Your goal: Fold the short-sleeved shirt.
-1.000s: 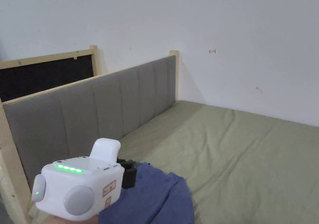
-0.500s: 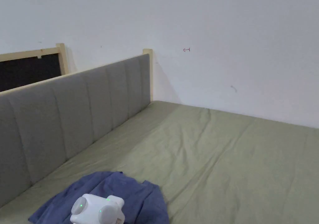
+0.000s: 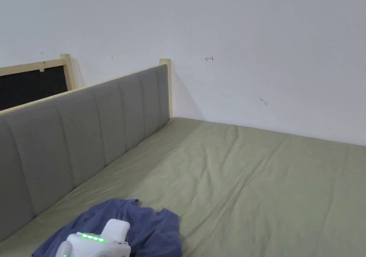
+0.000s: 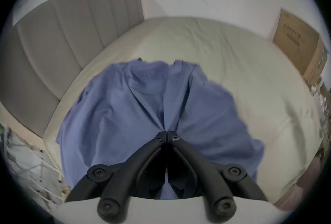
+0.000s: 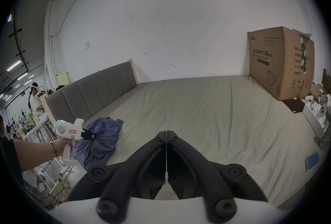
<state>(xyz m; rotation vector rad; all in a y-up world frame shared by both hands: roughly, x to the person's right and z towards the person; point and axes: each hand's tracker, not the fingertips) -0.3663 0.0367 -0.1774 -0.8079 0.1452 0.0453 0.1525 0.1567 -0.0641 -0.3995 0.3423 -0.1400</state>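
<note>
**Left claw pinching the blue shirt at the bed's near corner**

The left claw [image 4: 167, 132] is clamping a bunched fold of the blue short-sleeved shirt [image 4: 143, 111], its two black jaws pressed together with the cloth gathering into creases that run out from the tips. A hand [image 5: 61, 146] is gripping the white handle below it, and green lights are glowing on top of the white housing [image 3: 93, 244] in the head view. The shirt is lying crumpled on the olive-green bed sheet [image 3: 250, 182], near the left front corner of the bed, just beside the grey padded headboard [image 3: 82, 132]. One part of it is draping over the bed's near edge, while the rest is spreading in loose wrinkles toward the middle of the mattress.

Moving rightward, the sheet is stretching out bare and lightly creased up to the white wall [image 3: 250, 36]. The right claw [image 5: 166, 134] is hanging above the front of the bed, well apart from the shirt, with its jaws closed against each other and nothing between them. Farther right, a large cardboard box [image 5: 279, 65] is standing against the wall at the bed's far side, and a phone [image 5: 312, 160] with a blue screen is lying on the sheet near the right edge. Off to the far left, beyond the headboard, a person [image 5: 35, 100] is standing at another workplace.
</note>
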